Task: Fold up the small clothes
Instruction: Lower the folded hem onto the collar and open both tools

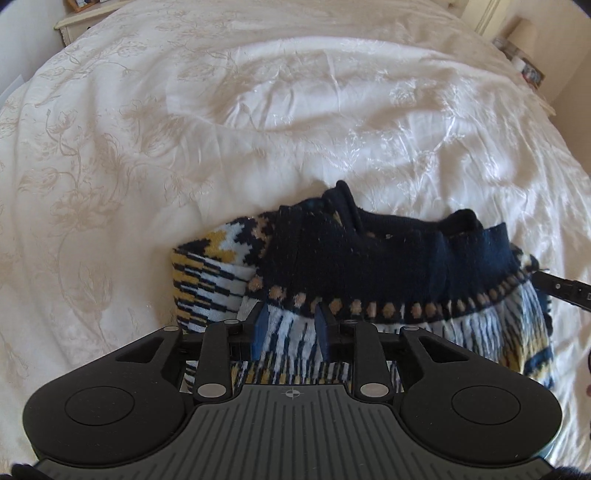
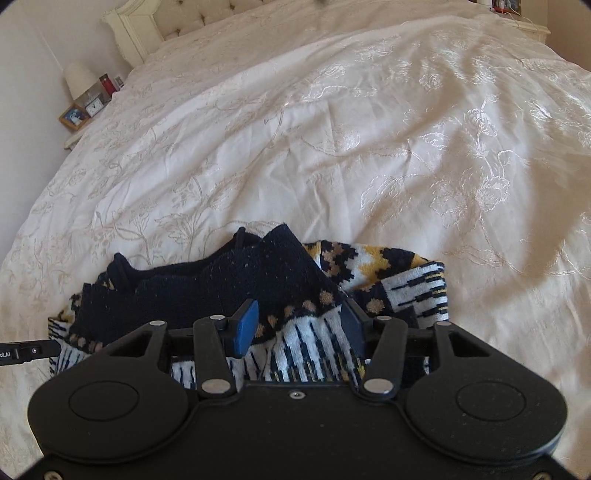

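Cream floral bedspread (image 1: 258, 110) covers the bed, wide and bare beyond a patterned knit garment (image 1: 369, 258) lying near its front edge. At left, the left gripper (image 1: 291, 325) hovers over the garment's striped hem, fingers (image 1: 261, 325) spread with knit between them, none pinched. At right, the right gripper (image 2: 295, 325) does likewise, fingers (image 2: 245, 325) spread wide. A nightstand (image 2: 79, 122) stands beside the bed.

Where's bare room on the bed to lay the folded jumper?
The bedspread is bare beyond the jumper all the way up to the headboard, and to its patterned end's outer side. It is crowded only near the edge, where the left gripper and right gripper hang open over the knit.
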`<state>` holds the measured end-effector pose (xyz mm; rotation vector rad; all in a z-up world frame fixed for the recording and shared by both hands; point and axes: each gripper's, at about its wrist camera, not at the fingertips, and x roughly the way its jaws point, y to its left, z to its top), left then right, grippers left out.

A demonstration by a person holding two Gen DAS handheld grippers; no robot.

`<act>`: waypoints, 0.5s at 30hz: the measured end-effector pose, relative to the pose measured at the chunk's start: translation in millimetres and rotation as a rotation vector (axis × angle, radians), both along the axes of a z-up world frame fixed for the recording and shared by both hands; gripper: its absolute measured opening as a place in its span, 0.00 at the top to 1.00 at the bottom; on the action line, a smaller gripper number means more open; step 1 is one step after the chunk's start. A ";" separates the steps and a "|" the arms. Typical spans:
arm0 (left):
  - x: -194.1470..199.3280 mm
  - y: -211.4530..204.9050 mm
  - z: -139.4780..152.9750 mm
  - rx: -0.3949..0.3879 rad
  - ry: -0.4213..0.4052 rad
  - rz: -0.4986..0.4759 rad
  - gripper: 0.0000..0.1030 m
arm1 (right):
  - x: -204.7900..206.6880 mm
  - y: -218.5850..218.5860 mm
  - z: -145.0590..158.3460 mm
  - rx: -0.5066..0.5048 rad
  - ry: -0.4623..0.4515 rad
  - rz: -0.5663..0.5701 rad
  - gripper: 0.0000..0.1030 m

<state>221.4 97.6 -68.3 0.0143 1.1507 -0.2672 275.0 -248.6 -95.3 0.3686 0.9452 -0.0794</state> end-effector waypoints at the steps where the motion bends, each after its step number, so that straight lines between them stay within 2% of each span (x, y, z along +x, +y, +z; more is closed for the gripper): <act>1: 0.7 0.5 -4.2 0.006 0.002 -0.007 0.74 | 0.2 0.6 -2.2 -0.010 0.006 0.007 0.44; 11: 42.2 -7.5 -28.0 -0.007 0.010 -0.037 0.74 | 37.4 0.8 -22.7 -0.070 0.045 0.064 0.44; 15: 53.0 -14.7 -35.2 -0.001 0.013 -0.067 0.68 | 53.7 2.8 -30.8 -0.083 0.058 0.088 0.44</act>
